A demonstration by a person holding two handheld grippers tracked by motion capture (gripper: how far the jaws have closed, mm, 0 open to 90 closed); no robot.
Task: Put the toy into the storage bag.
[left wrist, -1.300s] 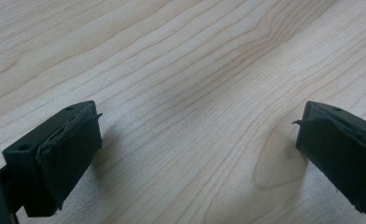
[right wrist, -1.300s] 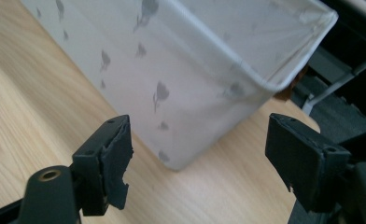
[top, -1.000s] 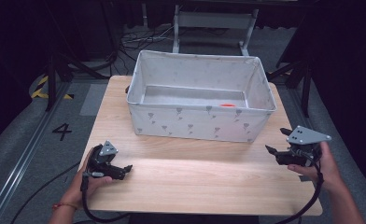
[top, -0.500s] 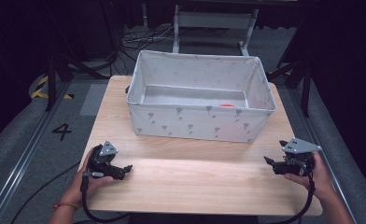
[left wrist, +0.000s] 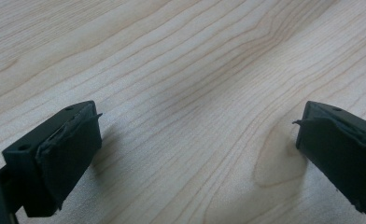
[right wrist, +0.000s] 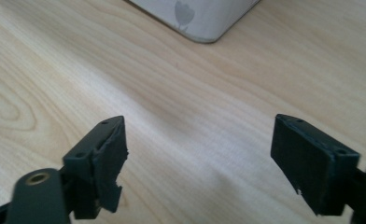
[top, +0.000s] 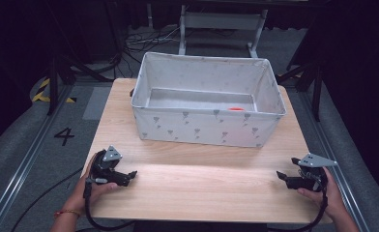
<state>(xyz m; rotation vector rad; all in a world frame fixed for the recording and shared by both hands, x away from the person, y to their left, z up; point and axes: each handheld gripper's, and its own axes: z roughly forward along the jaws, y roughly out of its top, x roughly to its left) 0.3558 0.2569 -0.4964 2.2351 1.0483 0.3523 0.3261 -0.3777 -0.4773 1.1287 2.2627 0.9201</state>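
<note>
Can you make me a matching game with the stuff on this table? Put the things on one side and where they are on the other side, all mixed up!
Things:
1. fabric bin
2. orange thing
3. left gripper
4. right gripper

Places:
A. near the table's front right corner
B. inside the bin, on its floor
C. near the table's front left corner
D. at the back middle of the table

Pairs: 1-D, 2-B, 3-C, 4-A

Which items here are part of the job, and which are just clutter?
In play: left gripper, open, empty; right gripper, open, empty; fabric bin; orange object inside it.
Lying about: floor cables, metal stand, floor marking "4".
</note>
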